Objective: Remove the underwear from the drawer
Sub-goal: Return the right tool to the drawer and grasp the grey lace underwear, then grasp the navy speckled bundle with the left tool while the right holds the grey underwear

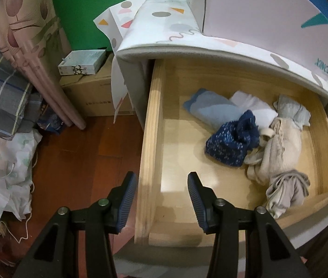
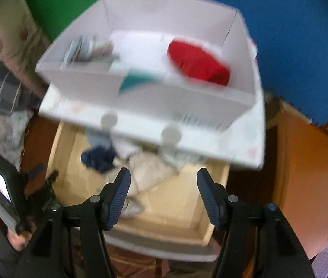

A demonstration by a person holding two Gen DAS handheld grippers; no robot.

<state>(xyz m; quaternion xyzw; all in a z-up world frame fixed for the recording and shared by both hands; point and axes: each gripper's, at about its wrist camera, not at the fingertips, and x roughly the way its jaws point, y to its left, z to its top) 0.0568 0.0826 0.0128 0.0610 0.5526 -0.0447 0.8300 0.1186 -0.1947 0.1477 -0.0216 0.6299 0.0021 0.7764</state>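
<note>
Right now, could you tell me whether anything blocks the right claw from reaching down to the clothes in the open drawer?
Nothing visible does. The right claw hangs open above the drawer, with the beige garment lying uncovered below it. The cabinet top overhangs only the drawer's rear.

The open pale wooden drawer [image 1: 151, 125] holds bunched cloth underwear [image 1: 231, 143] toward its right side. Above it, on the patterned white cabinet top [image 1: 164, 34], stands a white cardboard box [image 2: 140, 97]. A brown cardboard carton [image 1: 89, 97] sits on the floor left of the cabinet.
</note>
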